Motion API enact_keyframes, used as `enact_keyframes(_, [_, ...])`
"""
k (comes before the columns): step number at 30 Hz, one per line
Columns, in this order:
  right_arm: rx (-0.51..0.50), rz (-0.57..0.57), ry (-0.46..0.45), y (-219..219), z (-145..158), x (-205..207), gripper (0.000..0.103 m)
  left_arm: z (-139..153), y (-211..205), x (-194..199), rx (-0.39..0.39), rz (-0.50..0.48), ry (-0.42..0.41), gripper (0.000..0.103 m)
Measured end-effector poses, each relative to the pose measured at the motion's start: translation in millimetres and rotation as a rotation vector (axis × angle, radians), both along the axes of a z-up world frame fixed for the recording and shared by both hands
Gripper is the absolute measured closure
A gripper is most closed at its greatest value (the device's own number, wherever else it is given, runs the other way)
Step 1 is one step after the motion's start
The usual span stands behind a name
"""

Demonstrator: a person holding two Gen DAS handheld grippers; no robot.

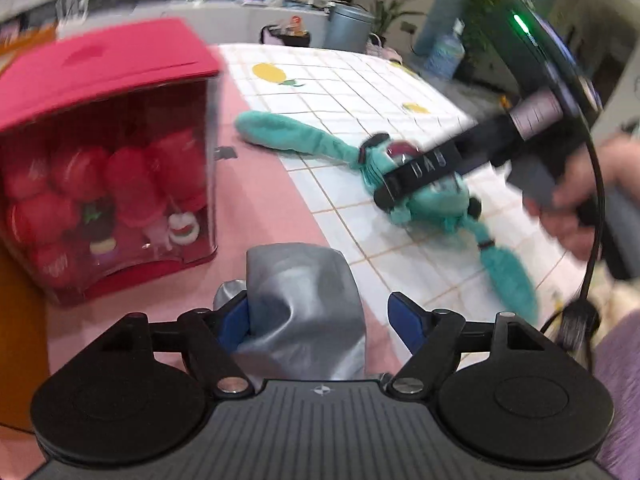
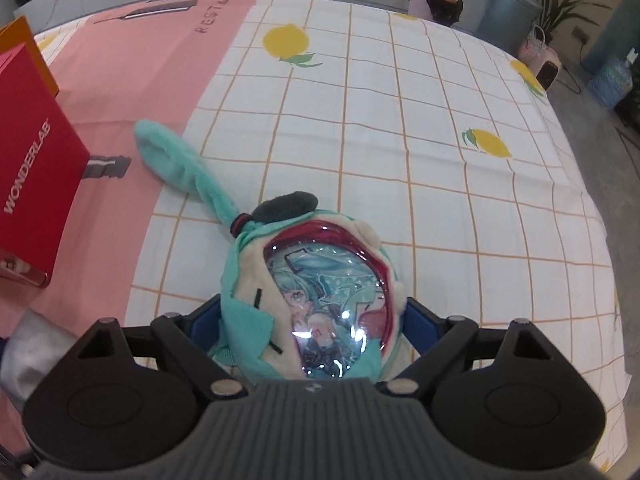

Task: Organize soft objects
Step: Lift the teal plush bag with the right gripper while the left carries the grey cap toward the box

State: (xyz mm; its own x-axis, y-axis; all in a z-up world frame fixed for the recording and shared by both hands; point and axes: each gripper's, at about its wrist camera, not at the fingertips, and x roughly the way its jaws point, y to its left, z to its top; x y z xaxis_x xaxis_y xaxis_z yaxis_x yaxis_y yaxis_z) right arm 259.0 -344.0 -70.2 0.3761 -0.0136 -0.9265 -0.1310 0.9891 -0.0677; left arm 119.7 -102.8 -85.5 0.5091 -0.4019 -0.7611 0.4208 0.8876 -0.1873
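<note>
A teal plush bag (image 2: 312, 300) with long teal tails and a clear printed window lies on the checked cloth. My right gripper (image 2: 312, 320) has its blue pads on both sides of the plush and grips it; in the left wrist view (image 1: 420, 172) it presses down on the plush (image 1: 288, 136). A grey soft pouch (image 1: 304, 304) lies between the open fingers of my left gripper (image 1: 320, 316), touching only the left pad (image 1: 234, 320). The pouch also shows at the lower left of the right wrist view (image 2: 32, 352).
A red box (image 1: 112, 152) with a clear front, full of red soft items, stands on the pink cloth at the left; it reads WONDERLAB in the right wrist view (image 2: 36, 168). The checked lemon cloth (image 2: 440, 160) covers the table. Bin and plants stand behind.
</note>
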Motion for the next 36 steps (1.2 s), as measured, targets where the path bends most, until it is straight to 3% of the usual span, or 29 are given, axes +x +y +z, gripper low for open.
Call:
enact_keyframes(1, [-0.003, 0.008, -0.005, 0.3, 0.1, 1.0, 0.015, 0.6, -4.2, -3.4, 0.039, 0.005, -0.022, 0.047])
enact_keyframes(3, [-0.022, 0.028, -0.021, 2.4, 0.7, 1.5, 0.015, 1.0, -8.2, -7.8, 0.126, 0.057, -0.067, 0.076])
enact_keyframes(5, [-0.026, 0.027, -0.025, 2.2, 1.4, 2.4, 0.015, 1.3, -1.3, -6.1, 0.095, 0.081, -0.047, 0.082])
enact_keyframes(7, [-0.018, 0.028, -0.022, 0.2, 1.7, 3.4, 0.015, 3.5, 4.0, -2.5, 0.07, 0.113, -0.006, 0.098])
enact_keyframes(10, [-0.022, 0.044, -0.025, -0.5, 4.6, 2.7, 0.015, 13.5, 3.3, 3.7, 0.07, 0.123, 0.037, 0.1])
enact_keyframes(13, [-0.004, 0.039, -0.03, -0.3, 11.8, 0.1, 0.015, 27.9, -6.7, 3.1, 0.111, 0.123, -0.007, 0.1])
enact_keyframes(19, [-0.025, 0.02, -0.092, 1.8, 29.2, -17.1, 0.015, 50.6, -22.9, 9.4, 0.116, 0.099, -0.054, 0.1])
enact_keyframes(23, [-0.001, -0.029, -0.072, -8.0, 32.3, -25.2, 0.016, 55.9, -32.8, 15.1, 0.125, 0.103, -0.071, 0.1])
enact_keyframes(32, [0.047, -0.136, -0.064, -22.5, 42.4, -13.3, 0.016, 62.9, -39.3, 37.8, 0.118, 0.127, 0.003, 0.1])
enact_keyframes(36, [0.073, -0.185, -0.087, -25.5, 59.5, 4.9, 0.016, 83.9, -35.6, 60.6, 0.045, 0.144, 0.026, 0.1])
